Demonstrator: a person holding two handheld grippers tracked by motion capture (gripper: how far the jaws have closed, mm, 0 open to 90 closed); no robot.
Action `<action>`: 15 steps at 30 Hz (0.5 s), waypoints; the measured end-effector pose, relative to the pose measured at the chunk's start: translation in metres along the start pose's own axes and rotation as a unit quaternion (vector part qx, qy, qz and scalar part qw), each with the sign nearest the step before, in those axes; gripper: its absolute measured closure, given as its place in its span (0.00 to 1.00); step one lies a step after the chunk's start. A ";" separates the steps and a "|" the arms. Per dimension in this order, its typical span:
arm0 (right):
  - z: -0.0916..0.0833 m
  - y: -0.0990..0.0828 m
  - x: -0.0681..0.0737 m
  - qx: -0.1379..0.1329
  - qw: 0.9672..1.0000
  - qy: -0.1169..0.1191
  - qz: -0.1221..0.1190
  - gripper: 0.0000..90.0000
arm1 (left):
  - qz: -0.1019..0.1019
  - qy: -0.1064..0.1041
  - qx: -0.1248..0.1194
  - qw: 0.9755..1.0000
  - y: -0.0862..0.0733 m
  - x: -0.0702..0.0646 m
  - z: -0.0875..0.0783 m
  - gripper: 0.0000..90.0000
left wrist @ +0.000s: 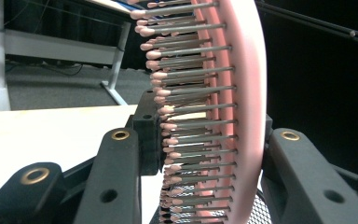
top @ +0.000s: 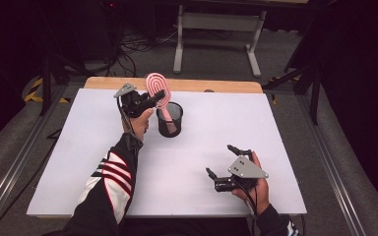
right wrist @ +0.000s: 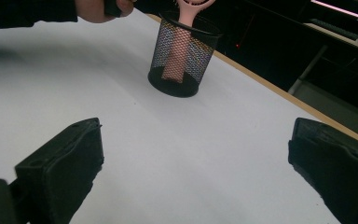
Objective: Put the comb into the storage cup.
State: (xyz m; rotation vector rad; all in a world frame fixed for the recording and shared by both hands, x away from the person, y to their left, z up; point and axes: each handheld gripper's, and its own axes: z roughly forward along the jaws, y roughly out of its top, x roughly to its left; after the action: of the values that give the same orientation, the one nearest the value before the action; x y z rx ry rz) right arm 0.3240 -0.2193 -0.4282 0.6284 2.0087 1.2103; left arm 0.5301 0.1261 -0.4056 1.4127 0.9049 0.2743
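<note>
Handle of pink oval bristle hairbrush (top: 157, 87) already inside black mesh wire cup (top: 170, 120) near the white tabletop's (top: 78, 162) far edge; your left gripper (top: 153, 100) grips its head, right gripper (top: 223, 166) spread, idle; release remains

One pink hairbrush (top: 156, 88), one black mesh cup (top: 170, 120), two hand-held grippers: left (top: 158, 97), right (top: 221, 160).

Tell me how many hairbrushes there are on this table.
1. The pink hairbrush stands handle-down in the black mesh cup at the table's far middle, its head clamped by the left gripper. None seem hidden.
</note>
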 end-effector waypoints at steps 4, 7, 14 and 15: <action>0.000 0.000 0.000 -0.001 1.000 0.001 -0.002 0.05 | -0.006 0.000 0.001 1.000 0.000 0.003 -0.002 0.68; 0.000 0.000 0.001 -0.001 1.000 0.000 -0.002 0.05 | -0.006 -0.001 0.001 1.000 0.000 0.004 -0.002 0.68; 0.000 0.001 0.001 0.000 1.000 0.001 -0.004 0.05 | -0.011 0.007 0.001 1.000 -0.001 0.006 -0.002 0.68; 0.000 0.001 0.001 -0.001 1.000 0.002 -0.004 0.05 | -0.012 0.008 0.001 1.000 -0.001 0.006 -0.003 0.68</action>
State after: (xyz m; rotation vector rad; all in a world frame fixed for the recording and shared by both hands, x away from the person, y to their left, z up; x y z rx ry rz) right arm 0.3230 -0.2186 -0.4278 0.6182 2.0104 1.2094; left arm 0.5322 0.1319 -0.4091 1.4026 0.9344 0.2672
